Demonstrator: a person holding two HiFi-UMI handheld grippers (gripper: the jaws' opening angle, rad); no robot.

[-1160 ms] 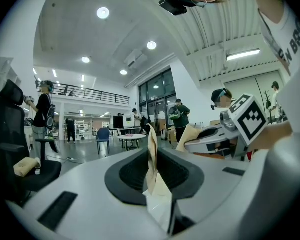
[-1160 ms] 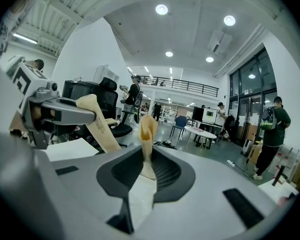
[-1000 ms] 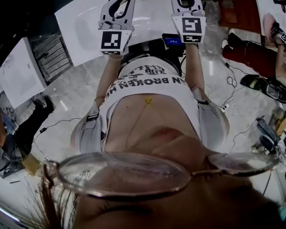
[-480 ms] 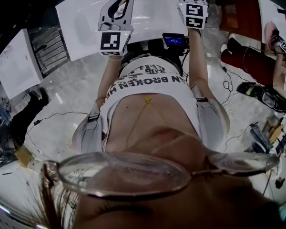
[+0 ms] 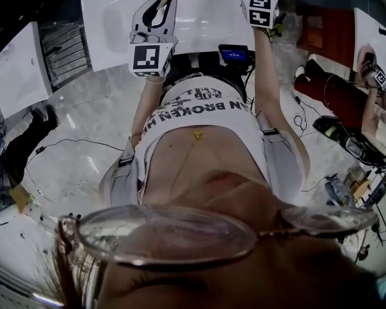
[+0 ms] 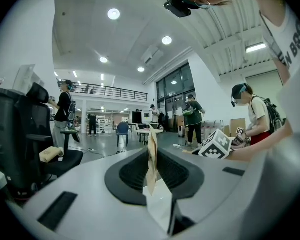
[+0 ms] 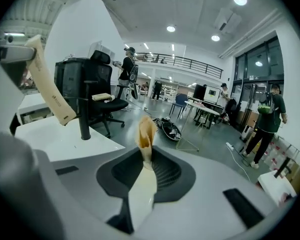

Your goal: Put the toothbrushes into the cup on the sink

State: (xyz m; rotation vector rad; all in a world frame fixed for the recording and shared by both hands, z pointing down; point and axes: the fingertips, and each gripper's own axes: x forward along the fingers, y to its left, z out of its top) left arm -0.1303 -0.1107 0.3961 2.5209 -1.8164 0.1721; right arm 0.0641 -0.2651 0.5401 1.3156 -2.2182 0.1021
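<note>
Toothbrush in right tongs, black faucet ahead on sink

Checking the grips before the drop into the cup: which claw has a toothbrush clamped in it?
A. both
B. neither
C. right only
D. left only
A: the left claw pinches one tan toothbrush and the right claw pinches another tan toothbrush, each seen in its own gripper view.

The left arm and right arm extend forward. The left claw clamps a toothbrush; the right claw clamps a second toothbrush.
</note>
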